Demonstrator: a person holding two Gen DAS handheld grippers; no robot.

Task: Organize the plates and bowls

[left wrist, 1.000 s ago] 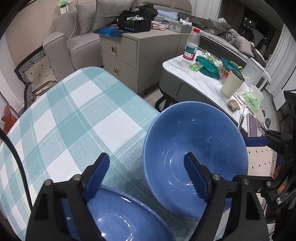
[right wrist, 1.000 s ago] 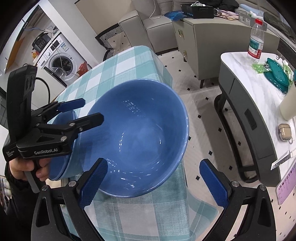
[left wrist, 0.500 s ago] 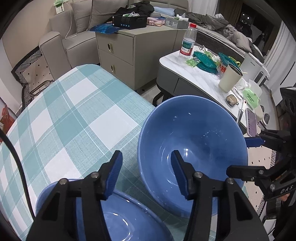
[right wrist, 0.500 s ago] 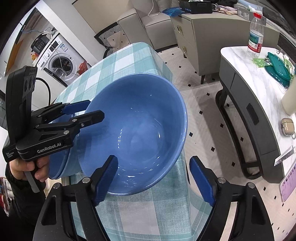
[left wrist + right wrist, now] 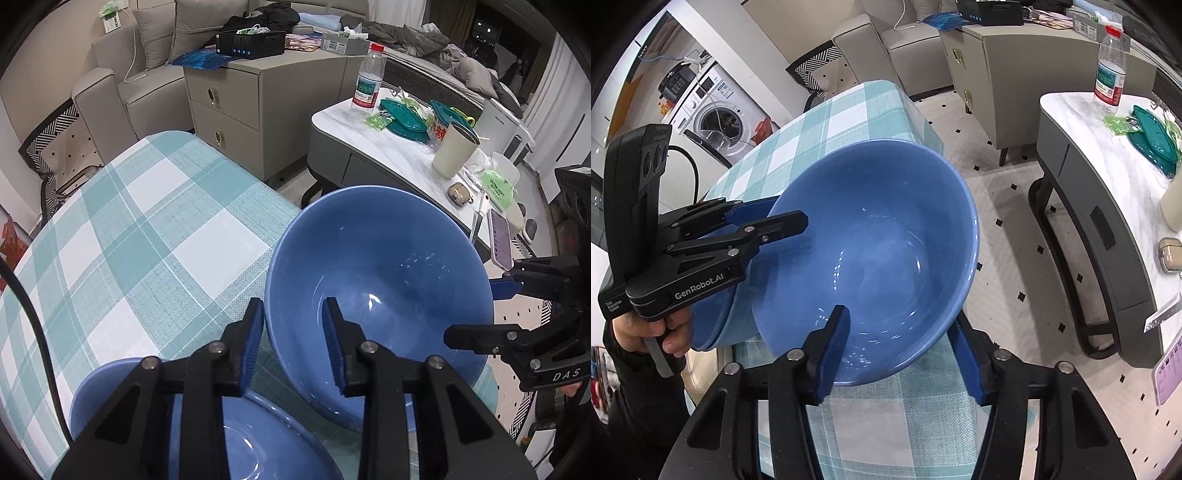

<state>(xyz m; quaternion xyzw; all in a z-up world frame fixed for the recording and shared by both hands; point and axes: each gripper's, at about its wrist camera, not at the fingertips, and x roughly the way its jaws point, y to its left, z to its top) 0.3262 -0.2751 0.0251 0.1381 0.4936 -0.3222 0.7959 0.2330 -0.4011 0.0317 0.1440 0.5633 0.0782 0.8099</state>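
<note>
Two bowls: blue, on checked counter (image 5: 155, 236), big bowl (image 5: 380, 295) tilted at the edge.
Small bowl (image 5: 236, 439): beside big one, mostly cut off.
Left tongs (image 5: 291, 339): just closing astride big bowl's rim; contact unclear.
Right tongs (image 5: 901, 350): just closing astride opposite rim, outer pad hidden.

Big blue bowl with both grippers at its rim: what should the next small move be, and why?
Probably finish closing both grippers before lifting. The left gripper and right gripper straddle opposite sides of the rim of the bowl, one finger inside, one outside; their jaws have just been closing, yet neither looks clamped.
</note>
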